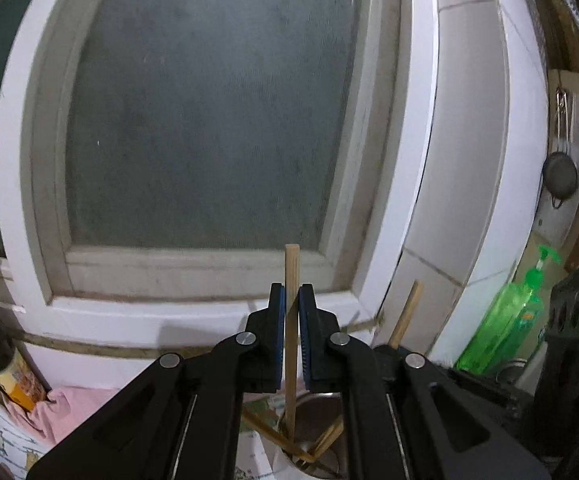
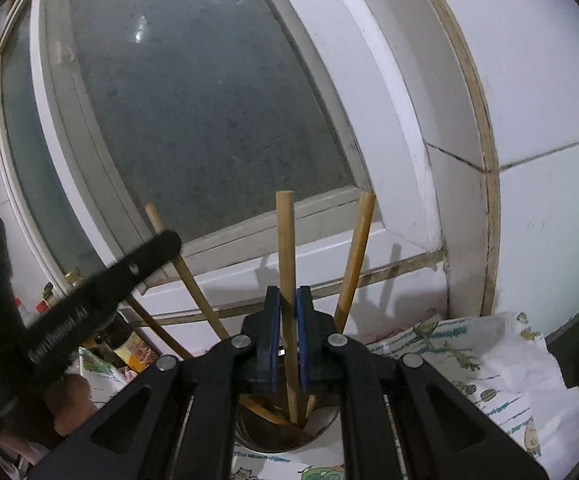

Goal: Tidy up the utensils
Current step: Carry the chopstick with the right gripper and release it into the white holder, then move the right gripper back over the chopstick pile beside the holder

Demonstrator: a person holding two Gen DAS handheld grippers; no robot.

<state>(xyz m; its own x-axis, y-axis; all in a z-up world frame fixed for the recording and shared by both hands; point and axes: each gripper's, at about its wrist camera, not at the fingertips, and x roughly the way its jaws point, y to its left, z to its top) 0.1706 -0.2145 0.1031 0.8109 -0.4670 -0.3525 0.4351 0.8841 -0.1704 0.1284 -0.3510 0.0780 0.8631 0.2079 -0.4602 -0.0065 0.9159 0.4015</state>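
My left gripper is shut on a wooden chopstick that stands upright, its lower end down in a round metal holder below the fingers. Two more chopsticks lean inside the holder. My right gripper is shut on another upright chopstick over the same holder. Other chopsticks lean in it to the right and left. The left gripper's black body shows at the left of the right wrist view.
A frosted window with a white frame fills the background above a tiled sill. A green soap bottle stands at the right, a sauce bottle at the left. A printed paper cloth covers the counter. A pink cloth lies at the left.
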